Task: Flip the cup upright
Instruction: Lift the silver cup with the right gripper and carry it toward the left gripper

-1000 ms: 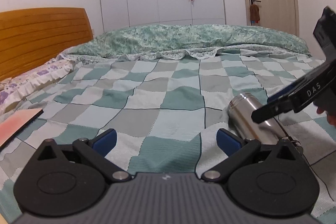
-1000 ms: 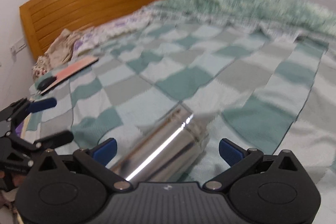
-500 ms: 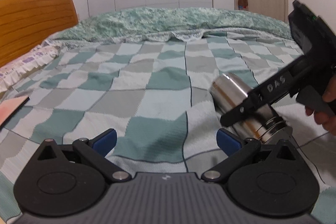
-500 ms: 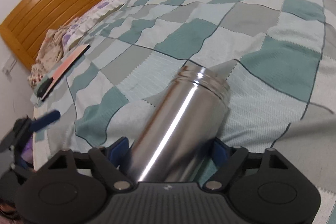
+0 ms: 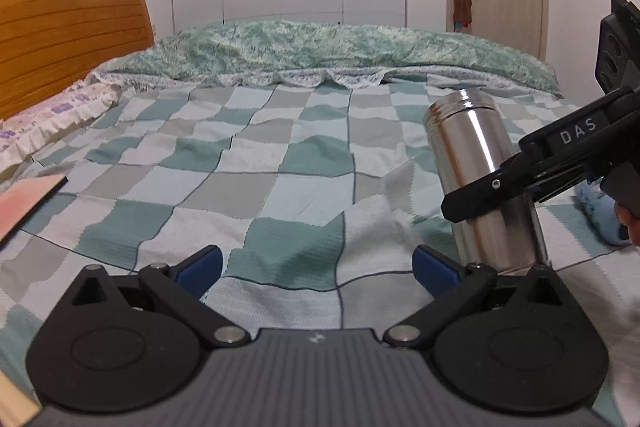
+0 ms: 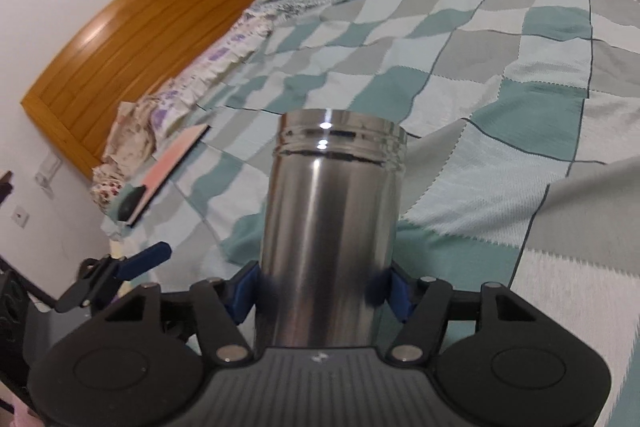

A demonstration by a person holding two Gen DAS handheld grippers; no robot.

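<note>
Right tongs [image 6: 320, 293] clamping steel cup [image 6: 332, 227], seemingly near-upright, left tongs [image 5: 316, 267] empty beside

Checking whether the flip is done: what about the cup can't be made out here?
- Cup base, left wrist view: hidden behind the left gripper linkage.
- Cup base, right wrist view: covered by the right gripper body.
- Cup mouth: seen side-on in both views; open or capped, unclear.

Steel cup [image 5: 482, 179] nearly upright on bed [image 5: 280, 163] near its right edge, right tongs [image 5: 480, 197] clamped across cup's lower body. Left tongs [image 5: 316, 265] spread wide, holding nothing, over checkered blanket [image 5: 208, 187]. Pink book [image 5: 24, 205] at left edge.
</note>
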